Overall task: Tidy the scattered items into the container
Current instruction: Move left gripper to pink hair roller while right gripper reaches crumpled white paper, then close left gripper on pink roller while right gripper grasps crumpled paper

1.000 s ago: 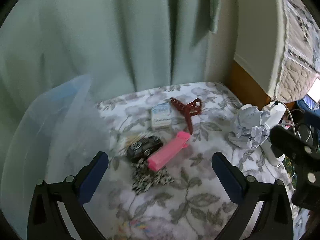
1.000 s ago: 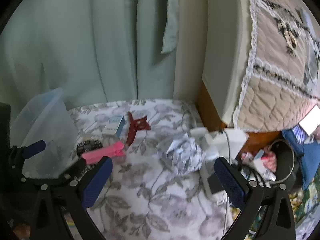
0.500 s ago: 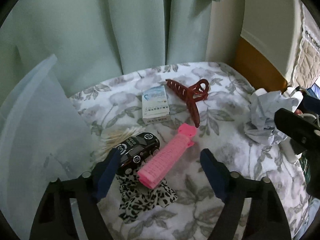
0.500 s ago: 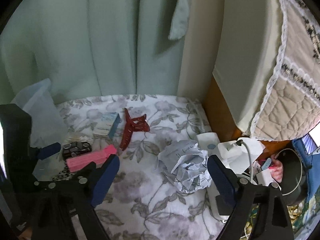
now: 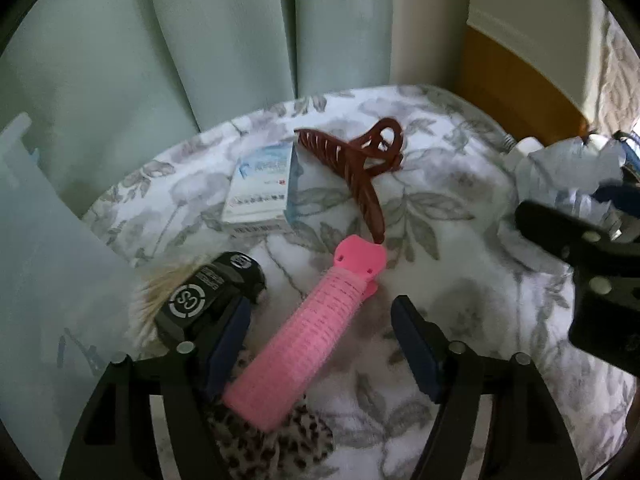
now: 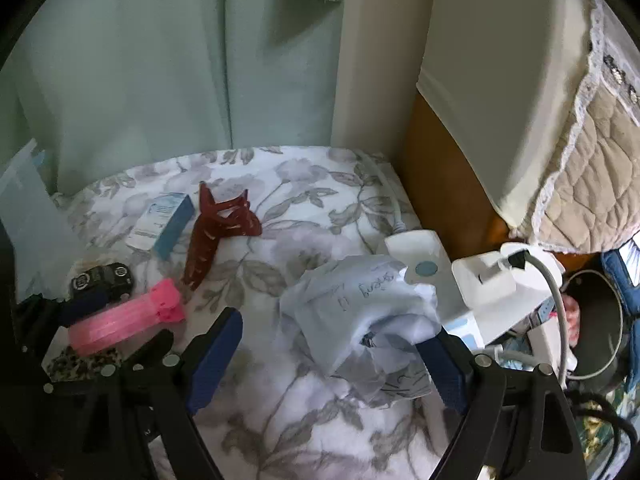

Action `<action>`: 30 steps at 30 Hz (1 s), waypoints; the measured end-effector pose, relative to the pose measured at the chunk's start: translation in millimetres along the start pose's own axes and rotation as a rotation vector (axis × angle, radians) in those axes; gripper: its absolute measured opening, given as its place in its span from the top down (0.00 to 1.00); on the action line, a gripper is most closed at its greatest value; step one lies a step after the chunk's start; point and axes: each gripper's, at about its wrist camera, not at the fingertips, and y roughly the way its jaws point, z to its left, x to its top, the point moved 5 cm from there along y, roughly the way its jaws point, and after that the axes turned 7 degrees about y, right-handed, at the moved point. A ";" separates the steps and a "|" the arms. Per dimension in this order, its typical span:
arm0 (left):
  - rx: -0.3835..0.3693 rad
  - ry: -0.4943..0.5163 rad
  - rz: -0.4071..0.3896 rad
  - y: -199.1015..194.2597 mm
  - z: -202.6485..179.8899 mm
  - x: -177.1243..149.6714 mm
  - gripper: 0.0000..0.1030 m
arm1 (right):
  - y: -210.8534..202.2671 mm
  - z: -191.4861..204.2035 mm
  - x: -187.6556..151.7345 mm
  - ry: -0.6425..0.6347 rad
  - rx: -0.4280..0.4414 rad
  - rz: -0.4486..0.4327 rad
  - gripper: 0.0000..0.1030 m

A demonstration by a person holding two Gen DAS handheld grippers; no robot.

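At the near edge of the flowered blanket (image 5: 460, 184), the left gripper (image 5: 320, 344) stands with its jaws apart around the pink hair roller (image 5: 316, 332); they have just been closing, and the pads do not yet press on it. To do this step well, I think the gripper should centre on the roller's ribbed body, because the left pad is already close to the black toy car (image 5: 212, 292) and could catch it. The roller lies partly on a leopard-print scrunchie (image 5: 276, 440), which may come up with it. The right gripper (image 6: 328, 356), also with jaws apart and just narrowed a little, reaches around the crumpled paper (image 6: 360, 320); the right pad seems to touch it, the left one not. Paper is soft, so a firm closing is needed. Farther, toward the curtain (image 5: 180, 40), lie the small box (image 5: 264, 188) and the dark red hair claw (image 5: 356, 168). The translucent container (image 5: 36, 264) stands at the left edge, so both loads should travel left.
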 end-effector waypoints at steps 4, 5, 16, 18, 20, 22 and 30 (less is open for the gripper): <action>-0.008 -0.034 0.018 8.4 6.7 -0.5 0.46 | 8.9 1.6 2.2 -0.030 -0.031 -0.007 0.14; -0.008 -0.040 0.016 8.0 8.2 -0.2 0.48 | 11.1 1.7 2.8 -0.033 -0.036 -0.008 0.14; -0.014 -0.127 0.020 -5.1 26.6 -1.6 0.74 | 23.7 -0.1 8.1 -0.080 -0.106 -0.018 0.28; -0.014 -0.132 0.014 -9.7 26.8 -2.9 0.75 | 21.3 -4.1 8.5 -0.075 -0.118 -0.021 0.38; -0.017 -0.137 0.012 -14.8 26.1 -4.6 0.75 | 18.4 -7.3 8.5 -0.063 -0.109 -0.017 0.42; -0.024 -0.141 0.012 -20.2 24.8 -6.6 0.75 | 15.2 -9.6 7.5 -0.050 -0.099 -0.010 0.45; -0.036 -0.139 0.008 -49.4 19.0 -18.6 0.75 | -9.8 -15.4 -2.7 -0.010 -0.073 -0.005 0.51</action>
